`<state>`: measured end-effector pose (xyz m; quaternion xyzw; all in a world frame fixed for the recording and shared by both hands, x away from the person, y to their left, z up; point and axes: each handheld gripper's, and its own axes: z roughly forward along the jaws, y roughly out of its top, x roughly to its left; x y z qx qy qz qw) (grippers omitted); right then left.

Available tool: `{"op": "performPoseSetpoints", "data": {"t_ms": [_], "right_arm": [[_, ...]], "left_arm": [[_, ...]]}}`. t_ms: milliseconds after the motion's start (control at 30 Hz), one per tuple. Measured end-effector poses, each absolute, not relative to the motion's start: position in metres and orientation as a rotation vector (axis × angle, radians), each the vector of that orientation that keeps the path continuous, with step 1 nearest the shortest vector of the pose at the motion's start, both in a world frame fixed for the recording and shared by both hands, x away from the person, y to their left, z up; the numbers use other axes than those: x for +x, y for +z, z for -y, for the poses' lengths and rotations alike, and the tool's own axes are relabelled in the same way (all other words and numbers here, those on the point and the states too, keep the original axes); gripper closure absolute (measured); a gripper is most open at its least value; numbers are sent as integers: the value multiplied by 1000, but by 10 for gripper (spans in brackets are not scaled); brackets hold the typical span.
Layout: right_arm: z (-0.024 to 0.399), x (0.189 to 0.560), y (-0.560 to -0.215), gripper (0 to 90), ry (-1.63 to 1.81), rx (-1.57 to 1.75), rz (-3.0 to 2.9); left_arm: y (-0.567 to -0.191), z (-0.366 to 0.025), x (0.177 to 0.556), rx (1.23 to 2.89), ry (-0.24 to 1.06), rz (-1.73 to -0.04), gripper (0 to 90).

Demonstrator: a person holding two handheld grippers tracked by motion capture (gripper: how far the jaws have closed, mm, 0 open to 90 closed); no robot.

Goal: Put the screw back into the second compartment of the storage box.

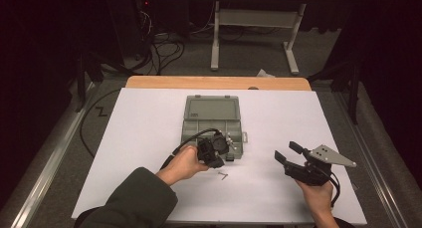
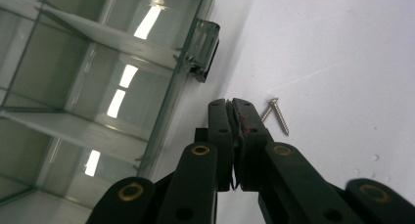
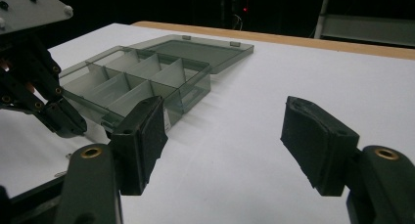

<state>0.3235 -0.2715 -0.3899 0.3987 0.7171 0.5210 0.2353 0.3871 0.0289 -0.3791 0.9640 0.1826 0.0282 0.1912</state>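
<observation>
hovering just beside the box, left tool has its jaws pressed together with nothing visible between them; two screws lie on the bench just past its tip, near the box's front latch. right tool gapes wide, empty, well apart. risk: a shut tip could push the screws aside or nudge the box rather than grip. bench is white sheet over wood; room dark, cables on floor.
</observation>
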Motion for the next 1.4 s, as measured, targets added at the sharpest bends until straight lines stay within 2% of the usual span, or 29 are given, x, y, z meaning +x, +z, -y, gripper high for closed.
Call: {"op": "performPoseSetpoints", "data": {"t_ms": [600, 1133, 1400], "right_arm": [[269, 317, -391, 330, 1471, 1058, -1981], [266, 316, -391, 331, 1461, 1024, -1993], [266, 316, -391, 331, 1458, 1020, -1992]], "left_arm": [[-362, -62, 404, 2602, 70, -629, 873], [-348, -73, 423, 2565, 121, -717, 872], [-345, -80, 440, 2537, 100, -792, 872]]}}
